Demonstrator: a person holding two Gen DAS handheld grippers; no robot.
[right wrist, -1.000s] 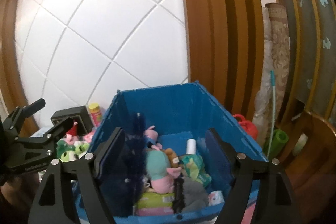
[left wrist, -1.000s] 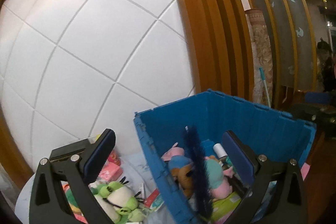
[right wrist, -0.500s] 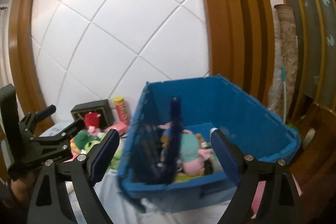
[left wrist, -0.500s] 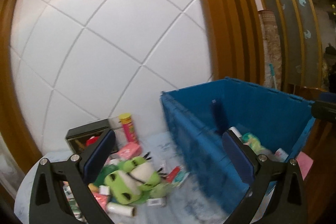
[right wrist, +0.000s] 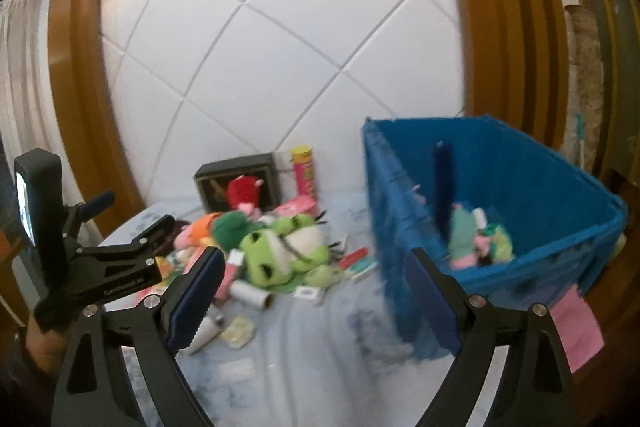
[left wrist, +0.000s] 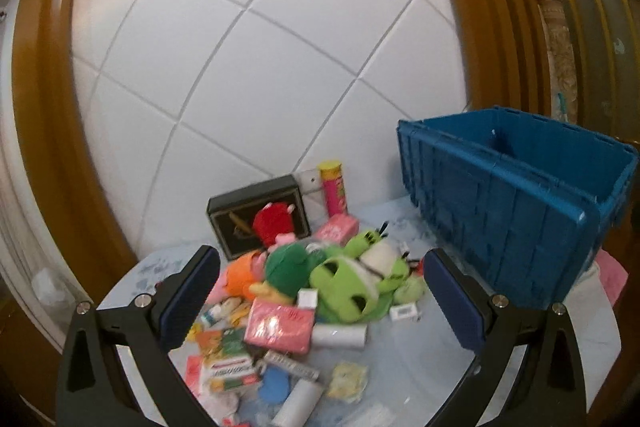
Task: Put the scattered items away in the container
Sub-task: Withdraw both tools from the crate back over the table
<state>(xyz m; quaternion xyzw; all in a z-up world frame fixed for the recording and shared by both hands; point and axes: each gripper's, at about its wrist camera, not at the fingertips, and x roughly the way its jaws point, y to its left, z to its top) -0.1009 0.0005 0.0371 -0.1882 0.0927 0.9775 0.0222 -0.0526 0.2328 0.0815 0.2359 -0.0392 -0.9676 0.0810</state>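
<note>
A blue crate stands on the right of a round table; in the right wrist view it holds plush toys and a dark blue brush. A pile of items lies left of it: a green frog plush, a pink packet, a white roll, a red plush. My left gripper is open and empty above the pile. My right gripper is open and empty, between the pile and the crate. The left gripper also shows in the right wrist view.
A black box and a pink snack can stand against the white tiled wall. Small packets and tubes lie at the table's near side. A pink paper hangs by the crate. Wooden frames flank the wall.
Both grippers have swung left, away from above the crate toward the pile. The crate now sits at the right of both views, and the pile has come into full view.
</note>
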